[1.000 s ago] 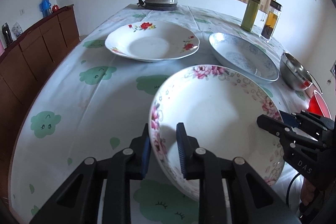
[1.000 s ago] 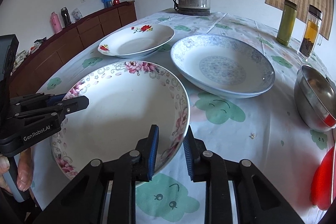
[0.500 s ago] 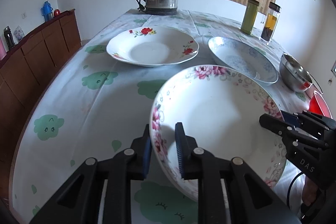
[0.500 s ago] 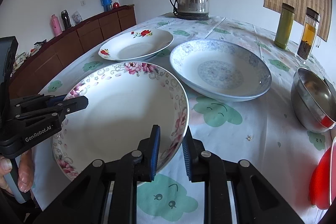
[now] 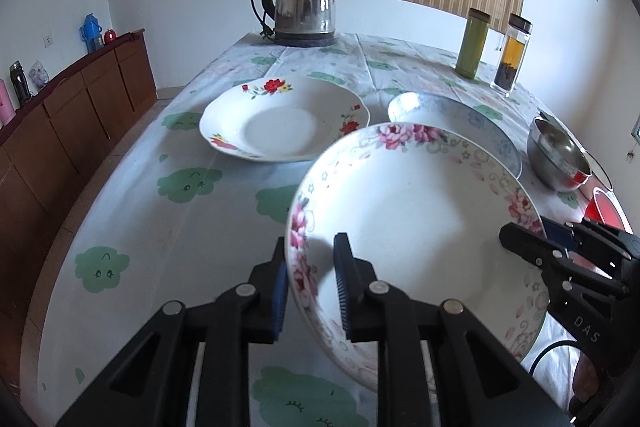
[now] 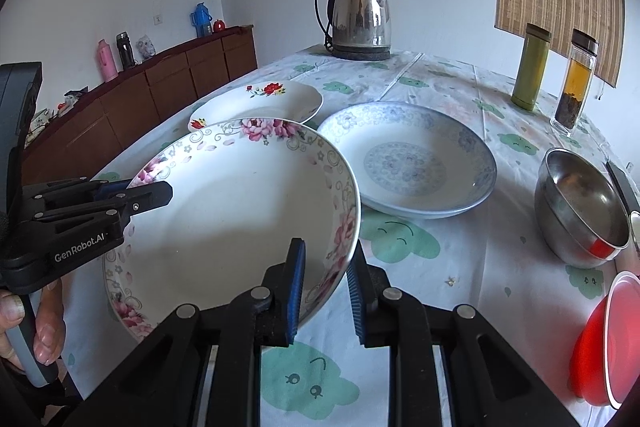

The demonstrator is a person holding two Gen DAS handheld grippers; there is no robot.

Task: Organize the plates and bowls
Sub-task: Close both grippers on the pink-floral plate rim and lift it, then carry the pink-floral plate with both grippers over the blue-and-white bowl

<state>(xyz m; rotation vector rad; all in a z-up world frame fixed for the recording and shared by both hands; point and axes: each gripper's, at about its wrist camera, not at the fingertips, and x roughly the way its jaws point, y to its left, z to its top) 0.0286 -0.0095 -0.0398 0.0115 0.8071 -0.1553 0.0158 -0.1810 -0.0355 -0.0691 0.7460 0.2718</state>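
Observation:
A deep pink-flowered plate [image 5: 416, 211] [image 6: 240, 211] hangs above the table, held by both grippers. My left gripper [image 5: 310, 287] is shut on its left rim; it also shows in the right wrist view [image 6: 132, 197]. My right gripper [image 6: 324, 281] is shut on its right rim; it also shows in the left wrist view [image 5: 532, 239]. A red-flowered plate [image 5: 284, 117] [image 6: 260, 103] lies behind on the left. A blue-patterned plate [image 6: 408, 159] [image 5: 460, 115] lies behind on the right.
A steel kettle [image 5: 304, 1] [image 6: 360, 15] stands at the far end. A green bottle [image 6: 532, 67] and a tea bottle [image 6: 574, 83] stand far right. A steel bowl [image 6: 580, 203] and a red bowl [image 6: 604, 343] sit at the right edge. A wooden sideboard [image 5: 60, 115] runs along the left.
Both grippers have lifted the pink-flowered plate higher off the table. Its far rim now overlaps the two plates behind.

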